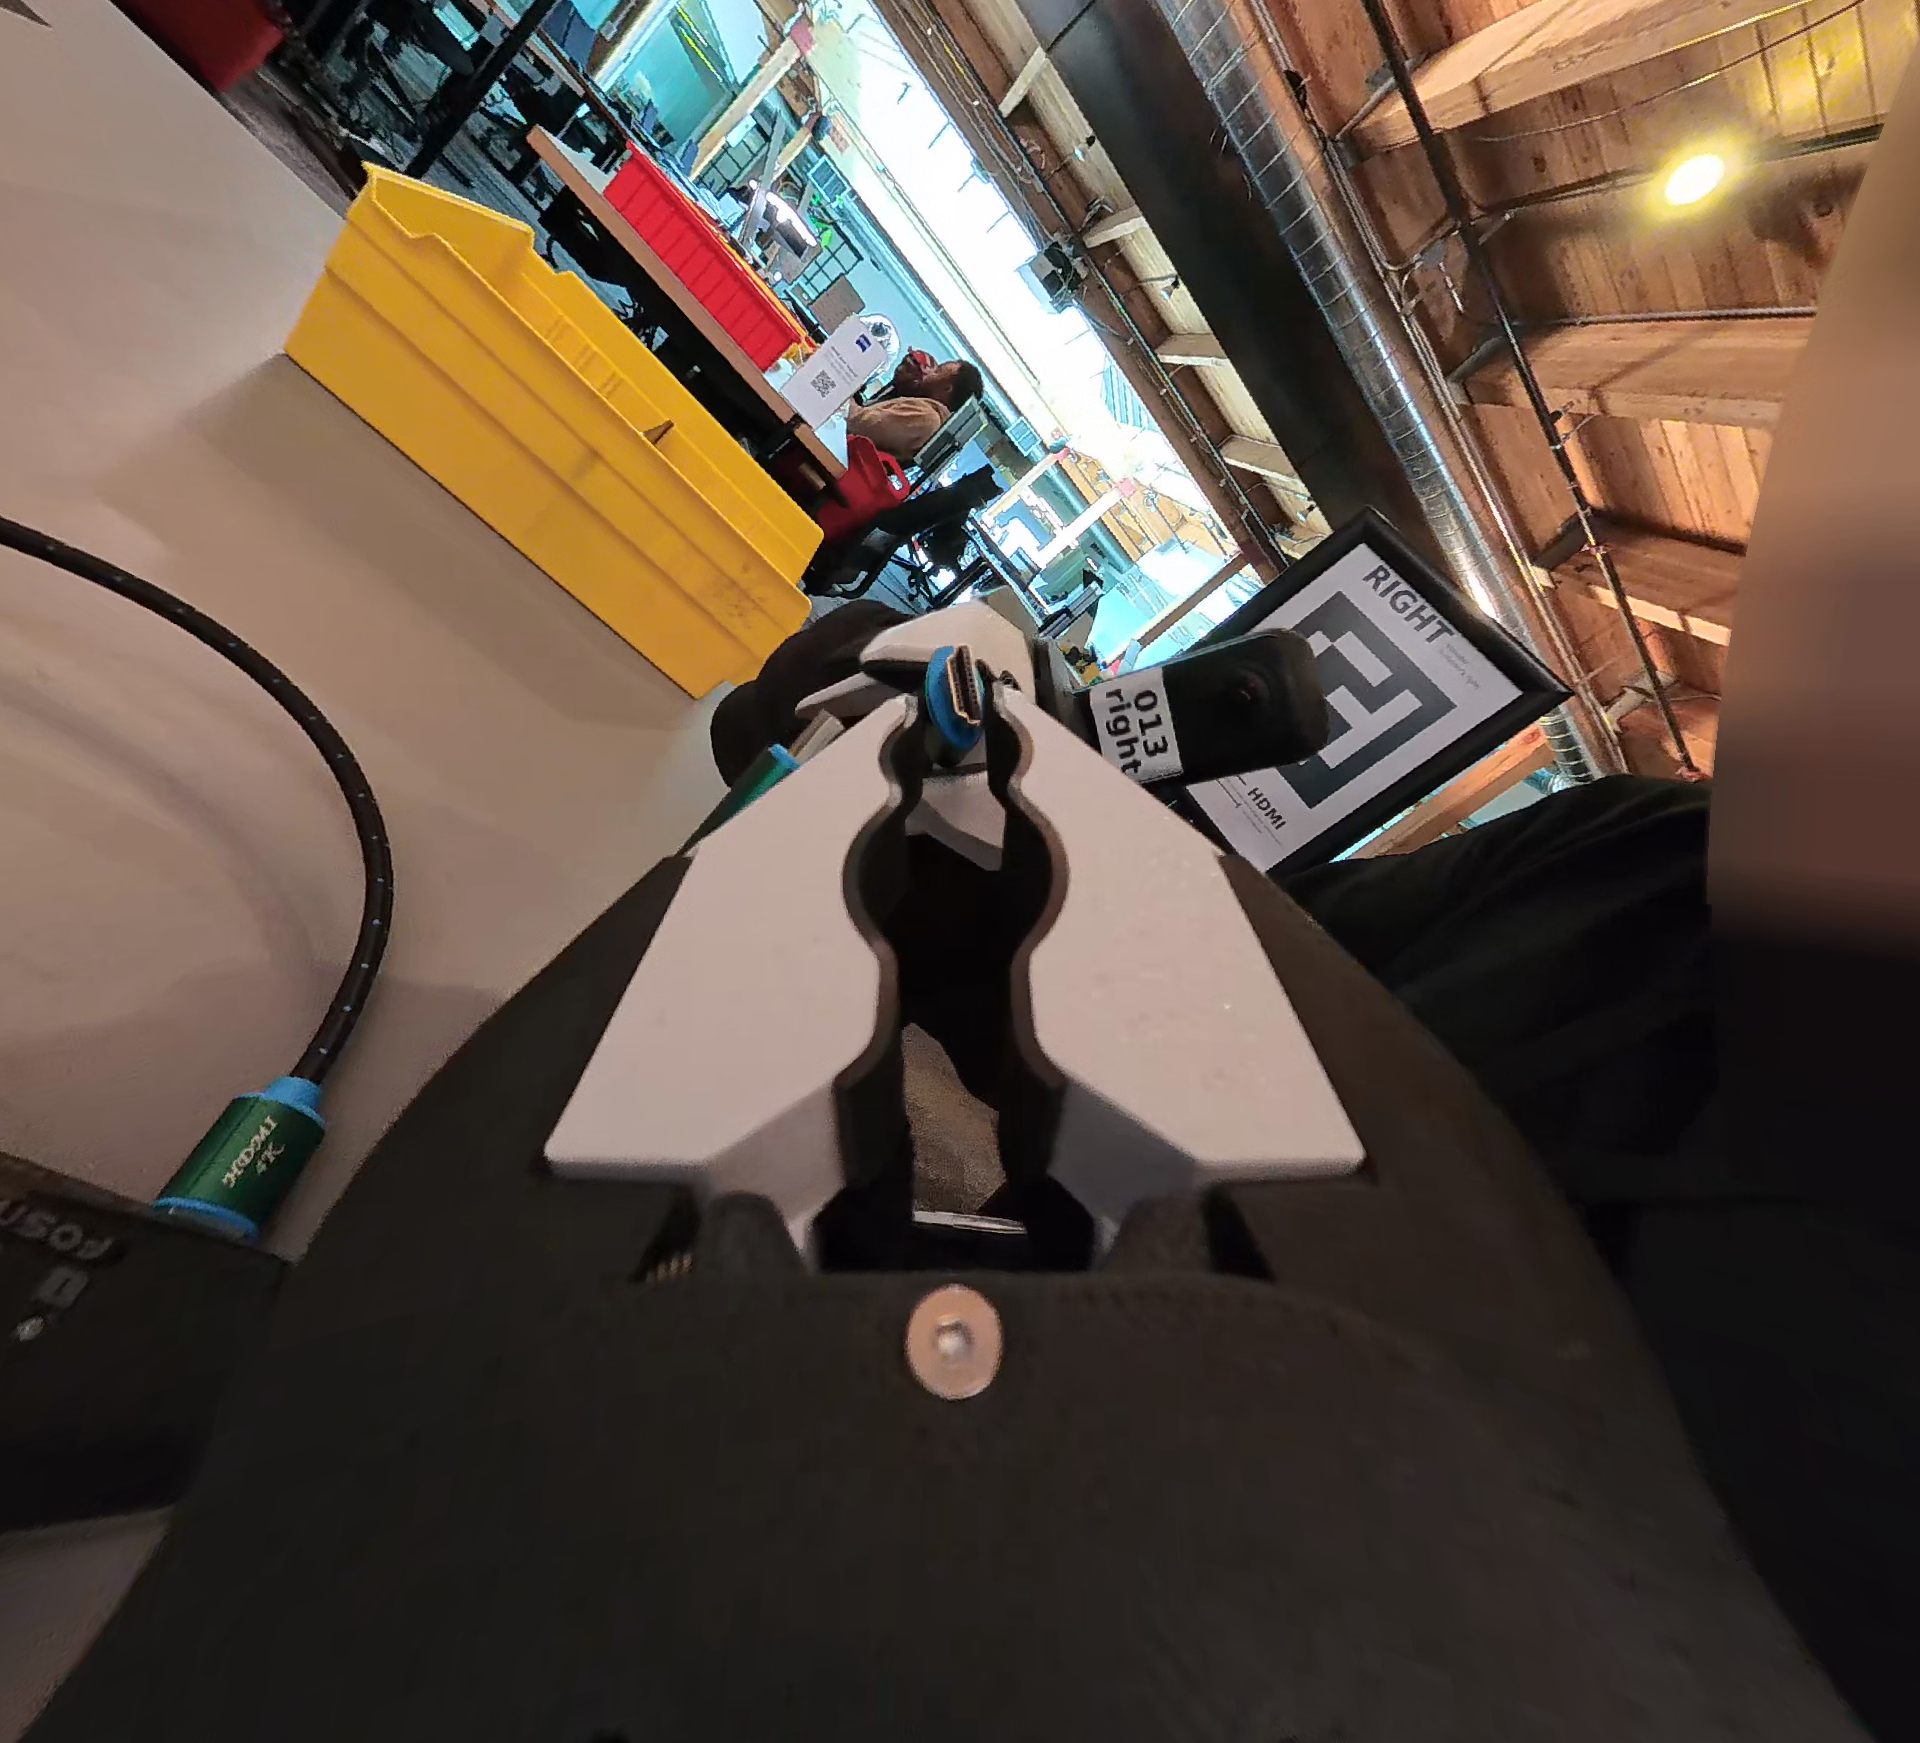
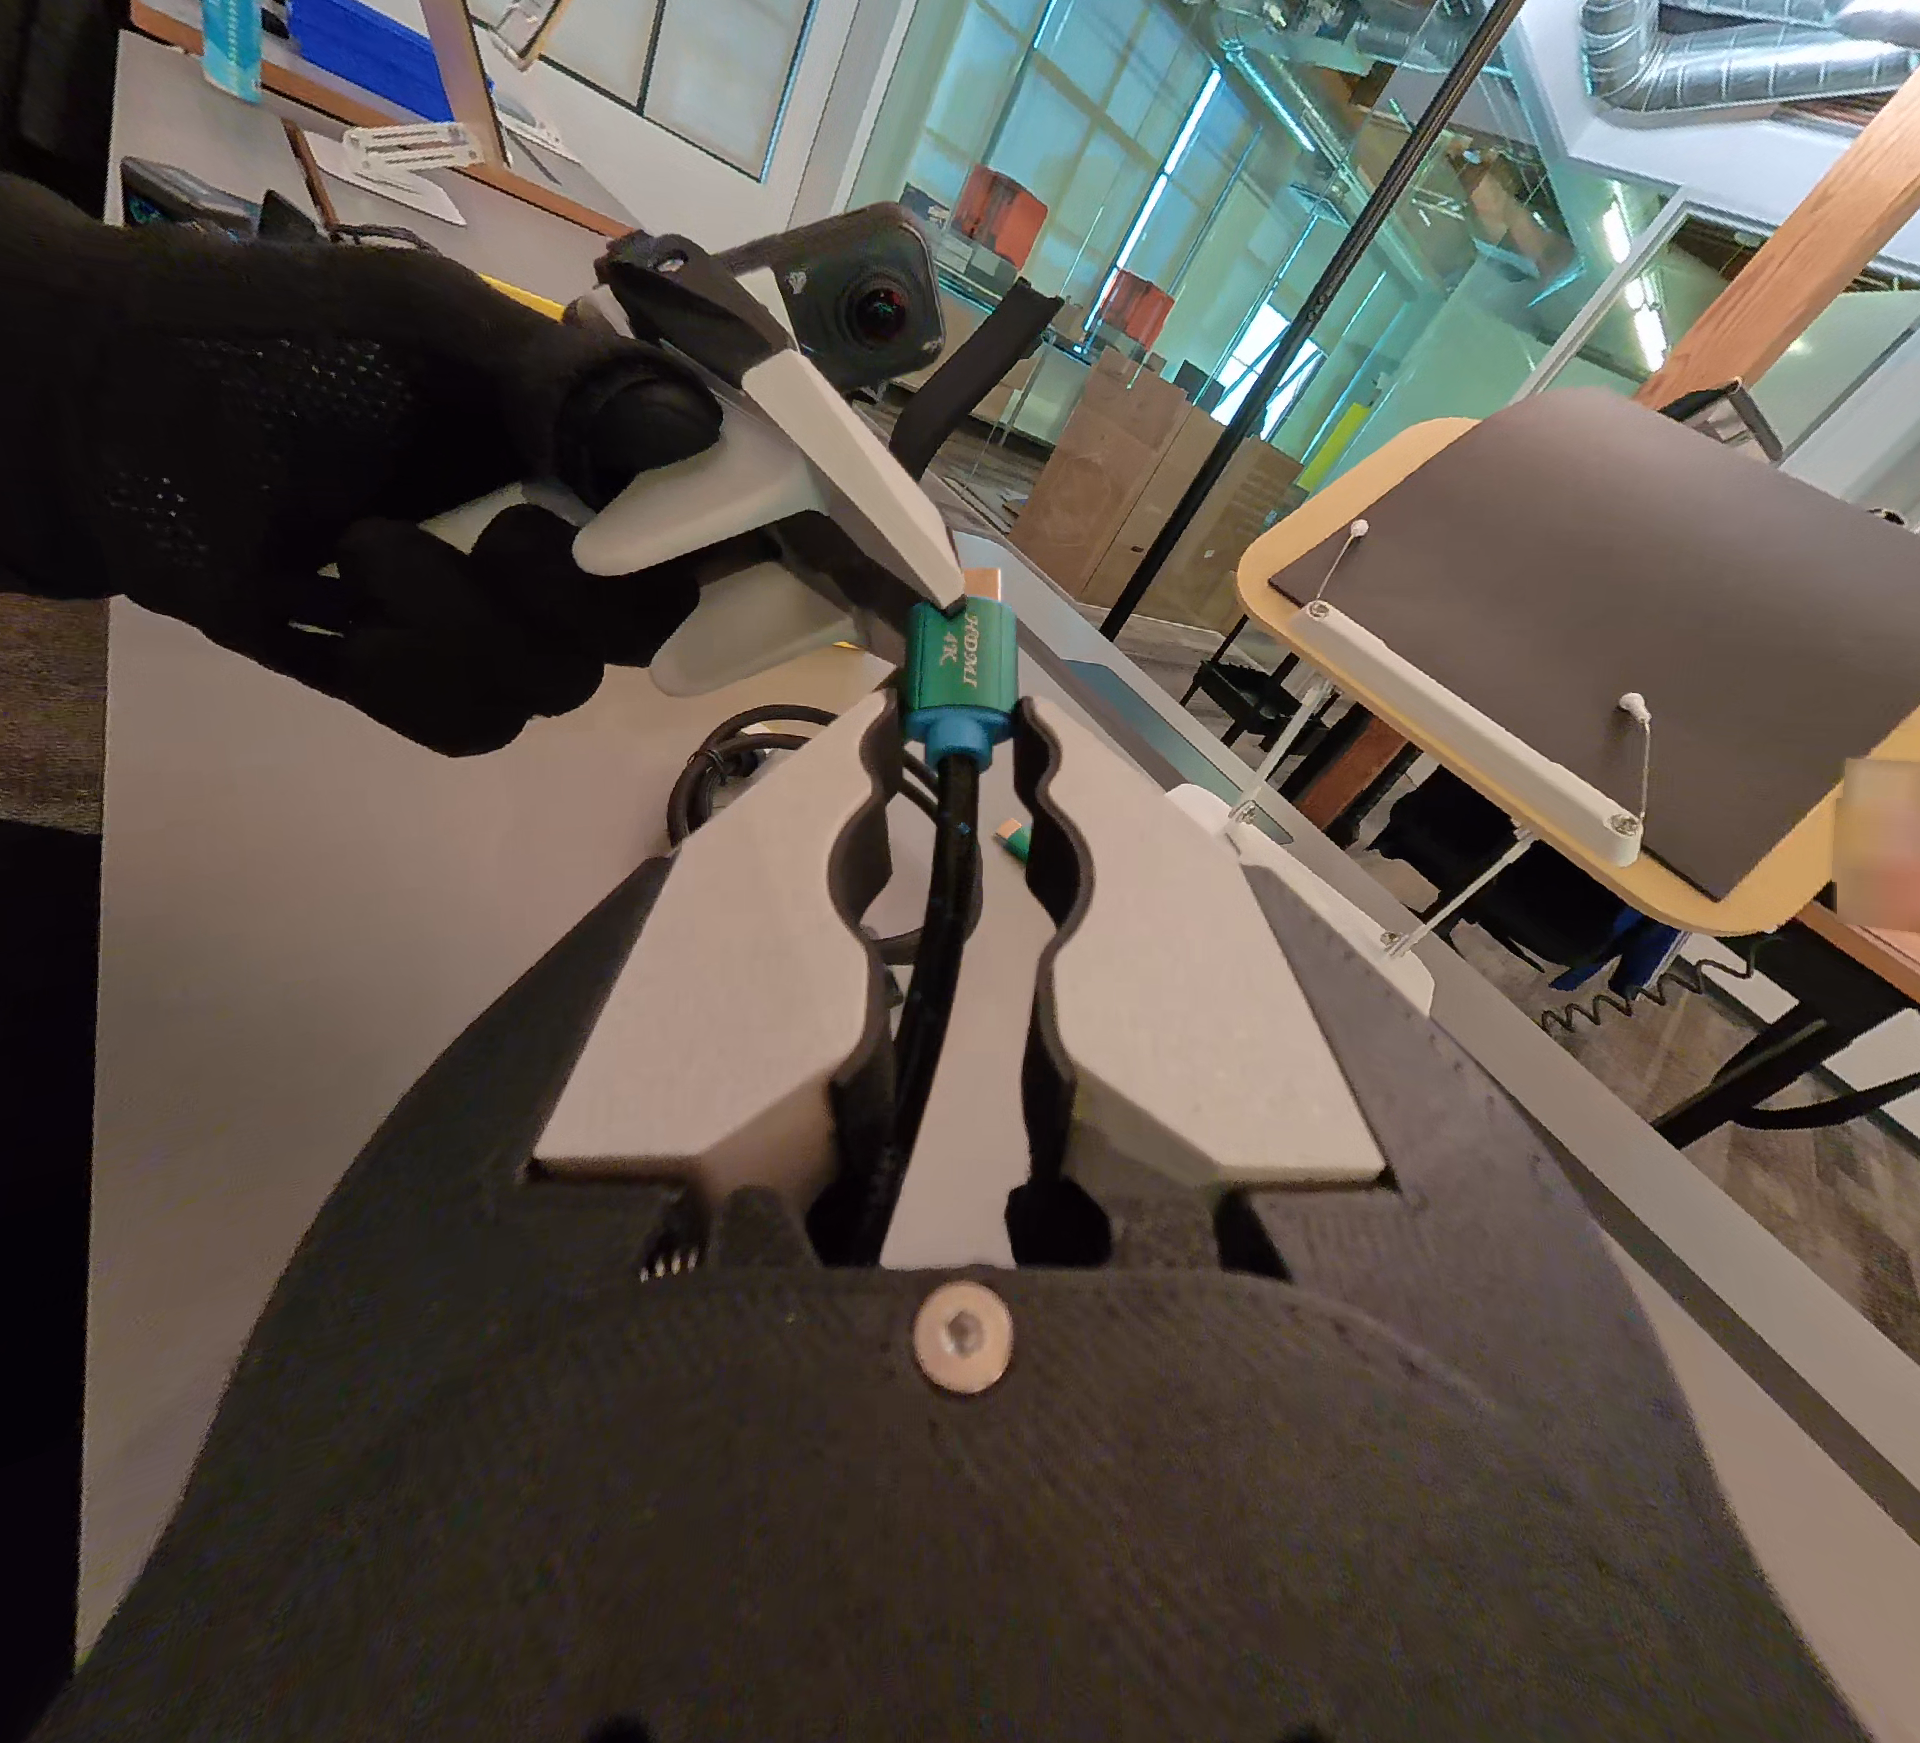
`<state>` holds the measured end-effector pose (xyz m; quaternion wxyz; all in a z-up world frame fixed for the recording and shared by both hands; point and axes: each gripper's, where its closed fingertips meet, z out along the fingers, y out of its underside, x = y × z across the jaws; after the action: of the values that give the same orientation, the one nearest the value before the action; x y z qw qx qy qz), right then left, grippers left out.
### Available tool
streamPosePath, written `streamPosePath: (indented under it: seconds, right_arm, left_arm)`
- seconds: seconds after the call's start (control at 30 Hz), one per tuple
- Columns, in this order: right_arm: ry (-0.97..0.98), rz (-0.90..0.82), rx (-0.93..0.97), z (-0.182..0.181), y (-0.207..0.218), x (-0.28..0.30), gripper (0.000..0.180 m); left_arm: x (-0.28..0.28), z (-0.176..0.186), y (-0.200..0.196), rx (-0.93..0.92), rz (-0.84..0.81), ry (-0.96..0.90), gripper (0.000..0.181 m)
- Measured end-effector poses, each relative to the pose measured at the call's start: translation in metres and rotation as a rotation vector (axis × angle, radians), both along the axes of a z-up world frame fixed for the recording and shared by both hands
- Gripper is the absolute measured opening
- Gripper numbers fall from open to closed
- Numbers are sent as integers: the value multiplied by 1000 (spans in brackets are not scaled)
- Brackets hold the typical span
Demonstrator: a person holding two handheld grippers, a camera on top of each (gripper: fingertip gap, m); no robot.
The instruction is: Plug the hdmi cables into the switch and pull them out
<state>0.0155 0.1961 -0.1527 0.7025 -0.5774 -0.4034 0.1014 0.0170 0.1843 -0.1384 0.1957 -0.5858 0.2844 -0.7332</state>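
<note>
Two grippers meet on green metal HDMI plug with braided black cable, lifted above grey desk. Right gripper fingers clamp blue collar; left gripper fingers pinch plug tip. Black switch sits at desk edge; advice: release left, align squarely with port.

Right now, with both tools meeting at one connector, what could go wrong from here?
1. The right hand-held gripper pinches the HDMI plug only at its blue collar, so the plug might pivot or slip.
2. The left hand-held gripper tips touch the same plug near its metal end; opposing motion may twist it.
3. A second cable, plugged into the switch, curves close by and could snag.
</note>
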Motion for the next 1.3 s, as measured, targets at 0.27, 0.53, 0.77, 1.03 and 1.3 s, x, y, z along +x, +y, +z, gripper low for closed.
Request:
streamPosePath:
  seconds: [0.27,0.53,0.77,1.03,1.3]
  right_arm:
    - [47,36,2,7,-5,-3,18]
    - [46,54,29,17,-12,-6,18]
    - [-10,79,52,18,-18,-10,23]
    - [-130,66,91,16,-23,-7,25]
    - [-169,24,100,16,-22,0,19]
  left_arm:
    - [-1,3,-3,-43,-40,-45,9]
    - [-1,14,-16,-60,-112,-97,9]
    - [-3,16,-19,-108,-157,-95,9]
    - [-2,16,-24,-121,-191,-69,9]
    - [2,15,-26,-131,-198,-59,8]
